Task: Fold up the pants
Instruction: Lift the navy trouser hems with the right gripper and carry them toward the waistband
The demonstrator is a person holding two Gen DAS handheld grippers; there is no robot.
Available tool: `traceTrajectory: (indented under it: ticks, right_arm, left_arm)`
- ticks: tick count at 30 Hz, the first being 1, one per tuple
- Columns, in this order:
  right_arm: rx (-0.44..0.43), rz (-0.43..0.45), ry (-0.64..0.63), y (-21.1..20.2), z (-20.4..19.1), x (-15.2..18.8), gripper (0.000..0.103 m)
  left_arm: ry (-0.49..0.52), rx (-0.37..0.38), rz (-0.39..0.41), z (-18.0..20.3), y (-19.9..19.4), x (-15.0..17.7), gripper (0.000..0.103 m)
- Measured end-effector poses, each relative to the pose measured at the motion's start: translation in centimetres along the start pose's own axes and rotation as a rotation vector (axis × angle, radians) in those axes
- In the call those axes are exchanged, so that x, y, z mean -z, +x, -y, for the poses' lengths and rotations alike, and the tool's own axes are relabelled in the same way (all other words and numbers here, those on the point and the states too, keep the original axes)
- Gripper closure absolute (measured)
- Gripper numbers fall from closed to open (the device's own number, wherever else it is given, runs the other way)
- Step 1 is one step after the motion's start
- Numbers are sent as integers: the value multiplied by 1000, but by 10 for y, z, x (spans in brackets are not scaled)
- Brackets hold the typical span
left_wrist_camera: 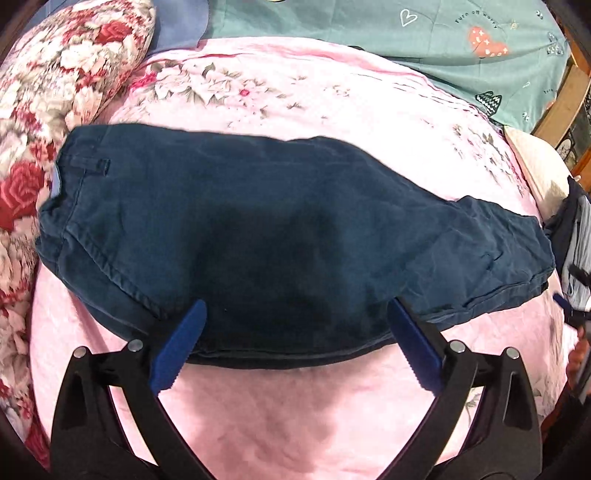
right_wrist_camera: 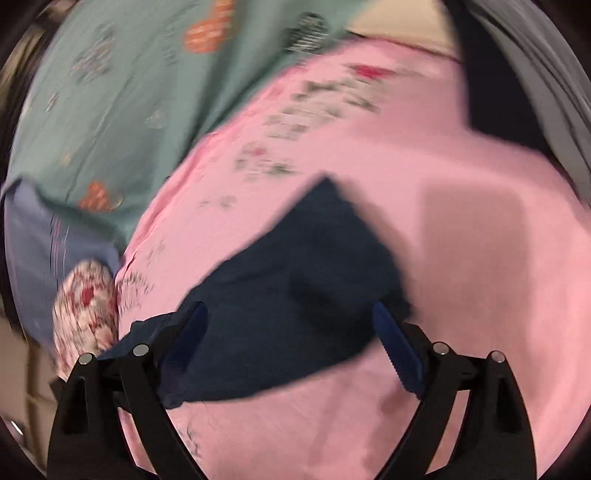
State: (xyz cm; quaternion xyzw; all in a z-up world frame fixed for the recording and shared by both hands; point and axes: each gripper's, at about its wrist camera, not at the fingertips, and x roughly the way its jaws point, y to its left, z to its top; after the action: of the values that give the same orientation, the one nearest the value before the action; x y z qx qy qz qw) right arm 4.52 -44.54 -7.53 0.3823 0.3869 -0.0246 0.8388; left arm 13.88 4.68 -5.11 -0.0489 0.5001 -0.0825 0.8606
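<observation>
Dark navy pants (left_wrist_camera: 280, 236) lie folded lengthwise across a pink floral bedspread (left_wrist_camera: 295, 406), waistband with a belt loop at the left, leg ends at the right. My left gripper (left_wrist_camera: 295, 314) is open, its blue fingers (left_wrist_camera: 181, 343) spread wide over the pants' near edge and holding nothing. In the blurred right wrist view, my right gripper (right_wrist_camera: 290, 317) is open above one end of the pants (right_wrist_camera: 295, 288), its blue fingers (right_wrist_camera: 399, 354) apart on either side of the cloth.
A red-rose floral pillow (left_wrist_camera: 55, 92) lies at the left. A teal patterned sheet (left_wrist_camera: 406, 33) covers the far side of the bed. A wooden bed frame (left_wrist_camera: 565, 99) stands at the right edge. Dark and grey cloth (right_wrist_camera: 517, 74) lies at the right in the right wrist view.
</observation>
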Motion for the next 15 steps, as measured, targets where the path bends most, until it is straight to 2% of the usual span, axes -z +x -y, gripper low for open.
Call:
traceTrajectory:
  ticks: [3,6,10,14,15]
  right_arm:
    - [-66,-16,98,-13,33,6,12]
    - [-114,-50,135,-5,41,8,16]
    - [-106,-77,127,19,27,5,41]
    - [-92,-39,208,36,28,-8,49]
    - [-92,-26,230,38,30,-12,55]
  left_arm:
    - [-23,-10,-16,-3,8,6,3]
    - [4,-55,-25,4,9,7,3]
    - [9,-70,-30,4,11,7,3]
    - [15,-50,-32,0,13,8,3]
    - [14,-43,-33,0,13,7,3]
